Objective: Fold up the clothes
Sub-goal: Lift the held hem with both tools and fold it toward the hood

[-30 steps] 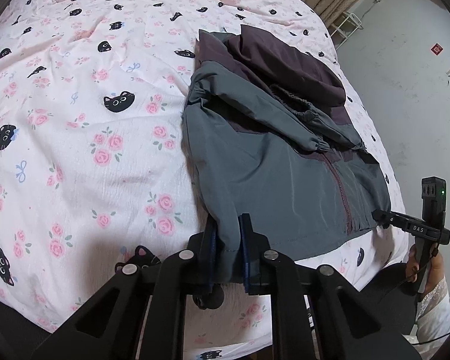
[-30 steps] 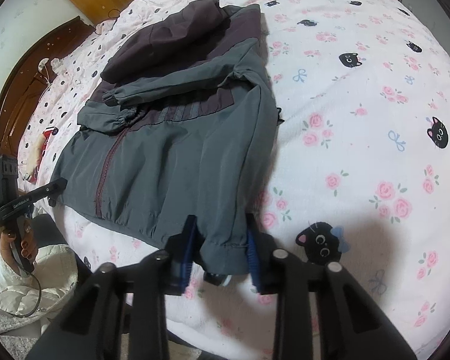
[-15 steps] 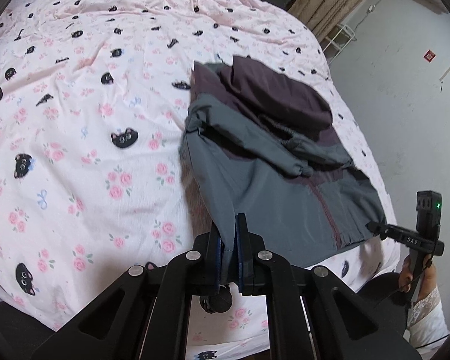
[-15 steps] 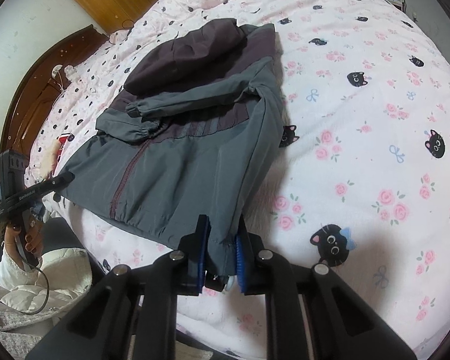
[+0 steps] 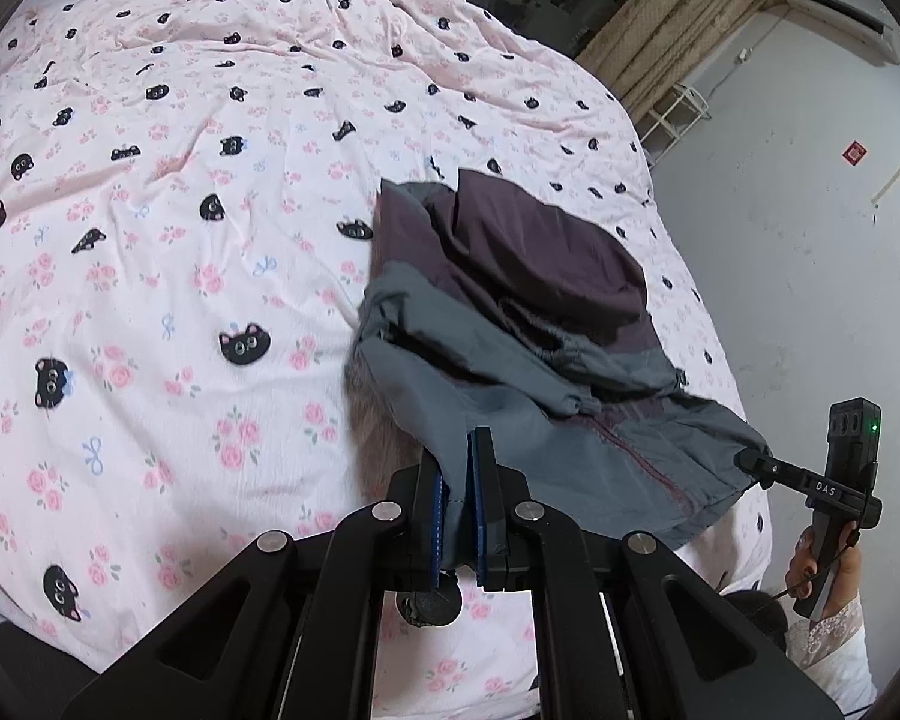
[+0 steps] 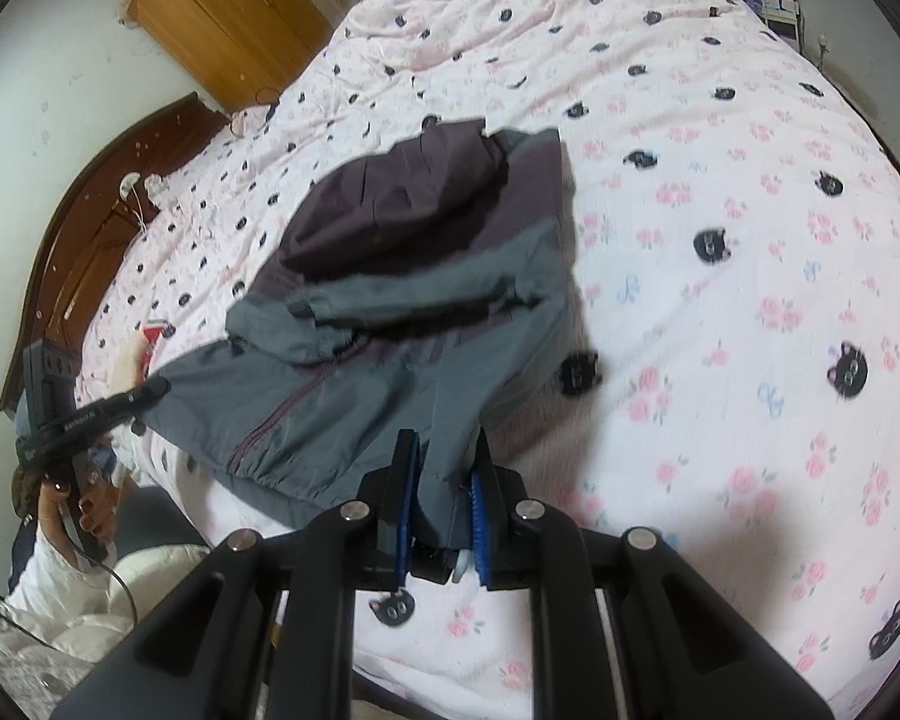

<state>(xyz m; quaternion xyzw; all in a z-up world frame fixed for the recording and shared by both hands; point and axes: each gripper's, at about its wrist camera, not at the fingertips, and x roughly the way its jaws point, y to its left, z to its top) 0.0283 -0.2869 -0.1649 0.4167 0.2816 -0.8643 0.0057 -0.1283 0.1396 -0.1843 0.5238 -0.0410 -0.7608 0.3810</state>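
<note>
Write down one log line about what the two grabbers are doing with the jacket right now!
task: fold clothes | left gripper: shut on jacket hem corner | right gripper: shut on other hem corner | hem lifted off bedspread

The bedspread point(image 5: 150, 252) lies bare and wide on the side of the jacket point(image 5: 510, 324) toward the left gripper point(image 5: 463, 504), with nothing standing on it, so that side is open to pass over. On the right gripper's point(image 6: 441, 510) side the bed point(image 6: 750, 300) is likewise bare beyond the jacket. Obstacles sit at the edges: a dark wooden headboard point(image 6: 78, 228), a wooden cabinet point(image 6: 228, 18), a small red-and-white item point(image 6: 150, 339) near the headboard, and a white wall point(image 5: 810, 240) close by the bed's side.
</note>
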